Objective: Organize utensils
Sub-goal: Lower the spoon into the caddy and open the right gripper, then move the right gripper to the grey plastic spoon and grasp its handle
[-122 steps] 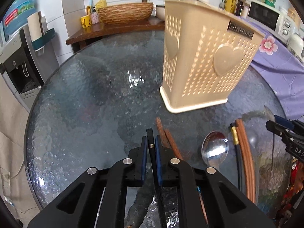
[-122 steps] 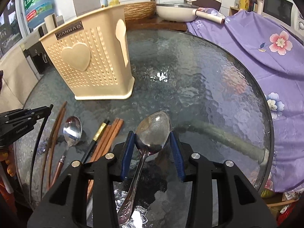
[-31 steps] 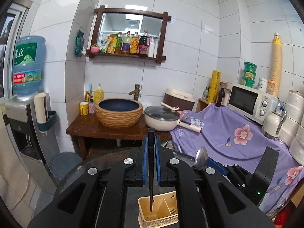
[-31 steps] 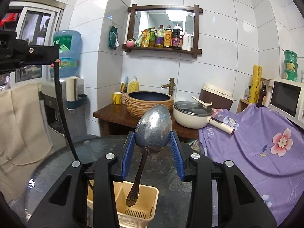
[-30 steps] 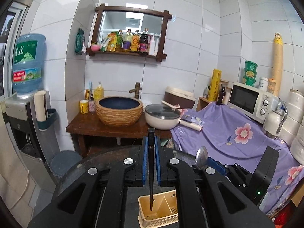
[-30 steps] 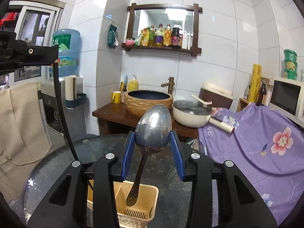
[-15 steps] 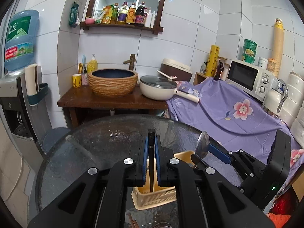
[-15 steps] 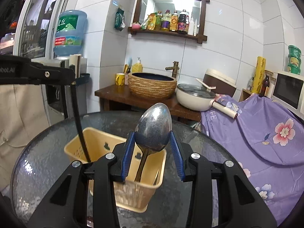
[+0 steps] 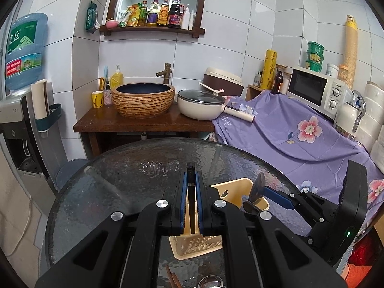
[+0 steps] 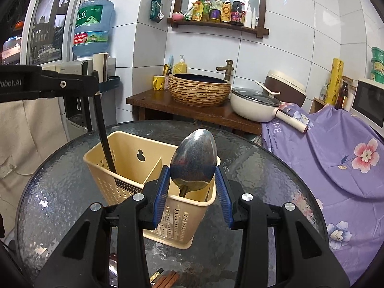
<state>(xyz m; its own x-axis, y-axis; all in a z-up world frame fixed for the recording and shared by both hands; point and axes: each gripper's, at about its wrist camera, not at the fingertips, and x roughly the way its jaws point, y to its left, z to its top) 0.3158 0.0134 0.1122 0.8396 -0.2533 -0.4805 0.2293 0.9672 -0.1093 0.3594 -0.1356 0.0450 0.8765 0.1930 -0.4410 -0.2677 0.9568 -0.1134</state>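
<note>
While hidden behind the left tool [image 9: 191,192] in its own view, seen from the right: black chopstick [image 10: 105,141] clamped, dipping into caddy [image 10: 124,182]'s left compartment; right tool [image 10: 192,189] gripping spoon [image 10: 194,160].

A round table [image 10: 276,168] with a dark, rippled glass top carries a beige perforated caddy [image 10: 124,187], standing upright on the near half, its inside split by a divider. At the near edge lie brown chopsticks [image 10: 168,279], 1 black chopstick with a gold band [image 10: 156,273] and a spoon [image 9: 211,282].
</note>
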